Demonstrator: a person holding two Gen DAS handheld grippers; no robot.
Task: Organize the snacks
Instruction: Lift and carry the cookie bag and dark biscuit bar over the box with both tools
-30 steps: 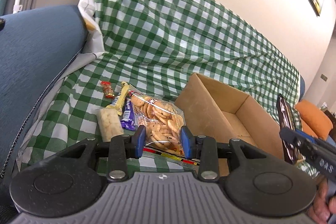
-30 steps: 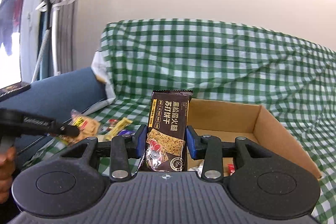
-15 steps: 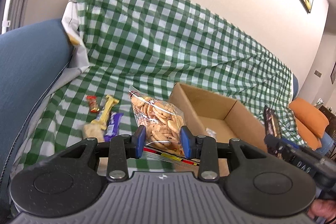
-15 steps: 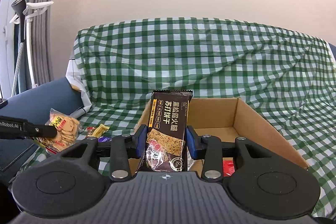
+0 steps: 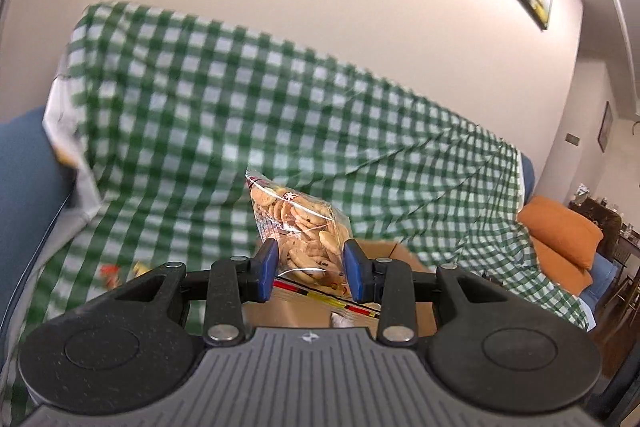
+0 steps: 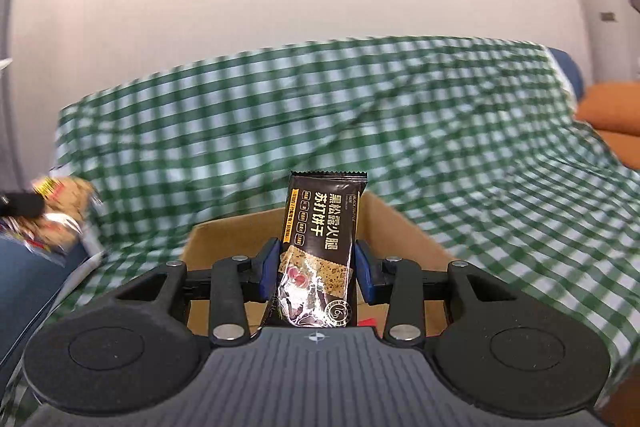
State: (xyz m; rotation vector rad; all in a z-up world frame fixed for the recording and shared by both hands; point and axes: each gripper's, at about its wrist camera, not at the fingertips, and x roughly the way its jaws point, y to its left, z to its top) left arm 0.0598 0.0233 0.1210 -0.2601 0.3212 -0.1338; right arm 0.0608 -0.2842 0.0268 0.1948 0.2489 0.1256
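Step in hand, as I read it: both snacks are picked up and being carried to the cardboard box (image 6: pixel 404 227) for drop-off.

Left gripper (image 5: pixel 309 269) is clenched on a clear cookie bag (image 5: pixel 298 227), blue pads pressing the lower half of the bag. It hangs in the air in front of the box, w/ the box's open top showing just below and beyond the fingertips. Right gripper (image 6: pixel 316 271) is clamped on a dark cracker pack (image 6: pixel 322 235), held upright w/ its crimped top edge up, above the near side of the box.

Next move prob. calls for lowering each pack past the box rim, then easing the jaws apart so it drops flat inside. Two grippers over one box, so take turns or keep them apart. Box already holds something red (image 6: pixel 366 321) near the bottom; can't tell what.

Materials:
- cookie bag: thin crinkly transparent film, lumpy round cookies inside, floppy, will sag and shift.
- cracker pack: glossy foil-like wrapper, flat rectangular, stiffer, printed text and a cracker photo.
- box: plain brown corrugated card, open top, rigid walls.
- sofa under all of it is draped in green-white checked cloth (image 6: pixel 460 131), soft and wrinkled. Orange cushion (image 5: pixel 560 231) at far right.

Both views blur at the edges.
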